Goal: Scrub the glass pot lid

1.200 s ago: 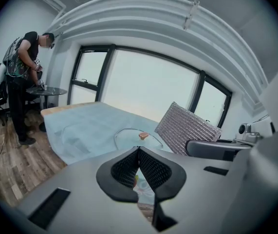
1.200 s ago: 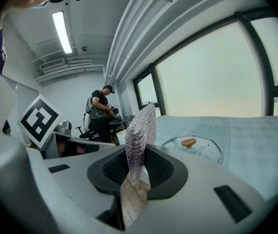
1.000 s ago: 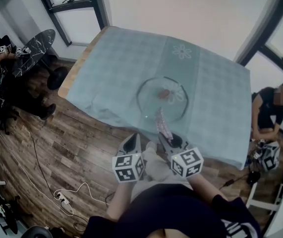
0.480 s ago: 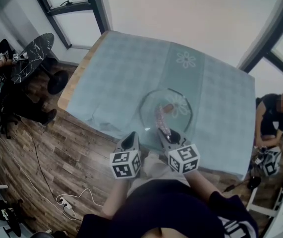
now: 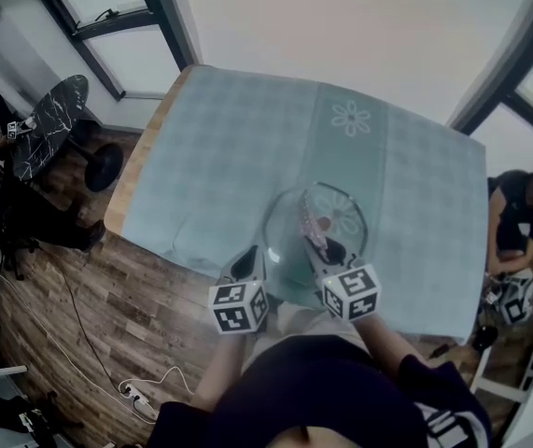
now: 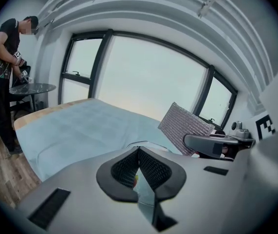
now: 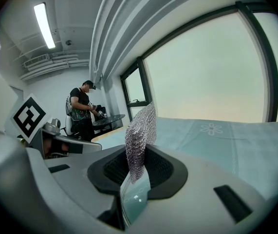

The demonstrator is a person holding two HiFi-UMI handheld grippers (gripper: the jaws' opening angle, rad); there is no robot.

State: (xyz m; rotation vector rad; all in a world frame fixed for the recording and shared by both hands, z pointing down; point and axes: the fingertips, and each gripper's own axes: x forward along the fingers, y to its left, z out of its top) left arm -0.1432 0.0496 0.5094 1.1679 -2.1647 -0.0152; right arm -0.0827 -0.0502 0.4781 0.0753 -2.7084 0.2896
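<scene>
Jaws together on left gripper (image 5: pixel 245 261), right gripper (image 5: pixel 328 248) clamping mesh scrubber (image 7: pixel 139 140), both now nearer glass lid (image 5: pixel 345 215).

We log the tablecloth (image 5: pixel 238 138): pale teal, faint checks, white flower motif (image 5: pixel 351 118) upper centre. Floor (image 5: pixel 79 287), lower left: brown wood planks. Scrub mesh (image 7: pixel 141 135): silvery, fine weave. Glass lid (image 5: pixel 289 250) clear, knob (image 5: pixel 323 222) reddish. Marker cubes (image 5: pixel 238 307) black-and-white.

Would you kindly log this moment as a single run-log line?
left gripper: shut, empty | right gripper: shut on mesh scrubber | glass lid: on tablecloth, scrubber over it
</scene>
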